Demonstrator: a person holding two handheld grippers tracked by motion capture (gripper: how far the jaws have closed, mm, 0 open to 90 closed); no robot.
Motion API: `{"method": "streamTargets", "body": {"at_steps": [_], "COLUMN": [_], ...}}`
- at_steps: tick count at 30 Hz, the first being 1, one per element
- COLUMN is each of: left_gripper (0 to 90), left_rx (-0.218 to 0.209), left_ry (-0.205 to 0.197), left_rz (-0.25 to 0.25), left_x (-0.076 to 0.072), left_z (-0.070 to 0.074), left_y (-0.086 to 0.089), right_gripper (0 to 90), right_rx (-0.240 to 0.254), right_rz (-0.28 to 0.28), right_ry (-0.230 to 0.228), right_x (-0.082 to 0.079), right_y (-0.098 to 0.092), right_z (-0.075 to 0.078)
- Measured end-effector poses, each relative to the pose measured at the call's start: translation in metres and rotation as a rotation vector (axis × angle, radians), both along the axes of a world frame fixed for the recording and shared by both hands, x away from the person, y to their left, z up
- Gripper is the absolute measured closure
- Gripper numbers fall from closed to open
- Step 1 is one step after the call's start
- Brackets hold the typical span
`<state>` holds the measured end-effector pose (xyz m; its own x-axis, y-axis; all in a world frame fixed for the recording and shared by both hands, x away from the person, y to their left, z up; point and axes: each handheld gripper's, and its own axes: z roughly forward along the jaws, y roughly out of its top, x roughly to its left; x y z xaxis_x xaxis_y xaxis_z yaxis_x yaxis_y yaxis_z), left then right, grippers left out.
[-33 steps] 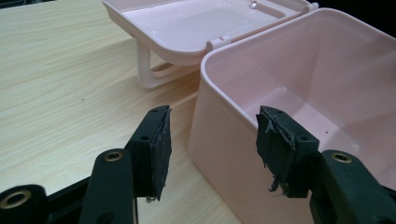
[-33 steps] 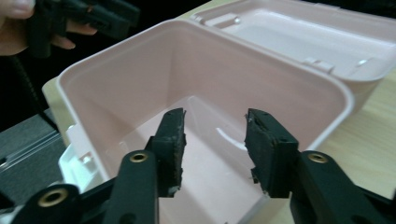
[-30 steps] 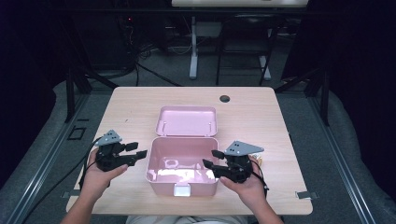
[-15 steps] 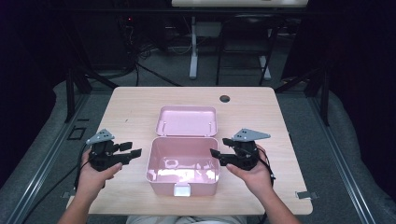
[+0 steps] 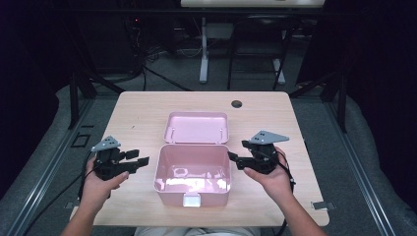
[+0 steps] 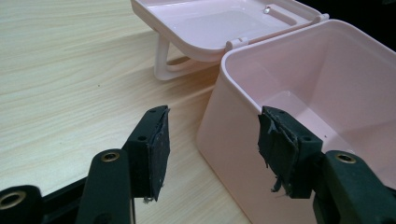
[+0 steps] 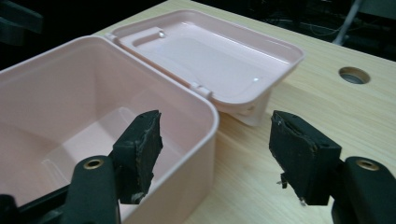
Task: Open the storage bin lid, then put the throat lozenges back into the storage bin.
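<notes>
Both tools hang open, my left tool (image 5: 140, 161) and right tool (image 5: 235, 158), whose jaws have just been widening, flanking the open pink box (image 5: 193, 173) mid-tabletop (image 5: 137, 115), gripping nothing.

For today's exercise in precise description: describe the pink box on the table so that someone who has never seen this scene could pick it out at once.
Start at the light wooden table. Near its front edge, midway between the left gripper and the right gripper, sits the pink box, open and empty. Its hinged lid is folded back flat behind it, and it is the only pink thing on the table.
</notes>
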<state>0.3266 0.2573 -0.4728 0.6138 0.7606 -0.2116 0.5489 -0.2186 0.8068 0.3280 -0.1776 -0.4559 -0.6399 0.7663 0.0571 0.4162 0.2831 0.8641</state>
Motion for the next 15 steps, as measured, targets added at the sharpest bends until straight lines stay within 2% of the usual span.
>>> {"method": "streamTargets", "body": {"at_steps": [7,15], "left_gripper": [43.5,43.5], "left_rx": [0.004,0.001], "left_ry": [0.005,0.003], "left_rz": [0.005,0.017], "left_x": [0.000,-0.003], "left_z": [-0.001,0.000], "left_y": [0.002,0.005], "right_gripper": [29.6,28.5], "right_rx": [-0.036,-0.071], "right_rz": [-0.058,-0.088], "right_ry": [0.038,0.078], "right_x": [0.013,0.030], "right_y": [-0.018,-0.028], "right_z": [-0.002,-0.009]}}
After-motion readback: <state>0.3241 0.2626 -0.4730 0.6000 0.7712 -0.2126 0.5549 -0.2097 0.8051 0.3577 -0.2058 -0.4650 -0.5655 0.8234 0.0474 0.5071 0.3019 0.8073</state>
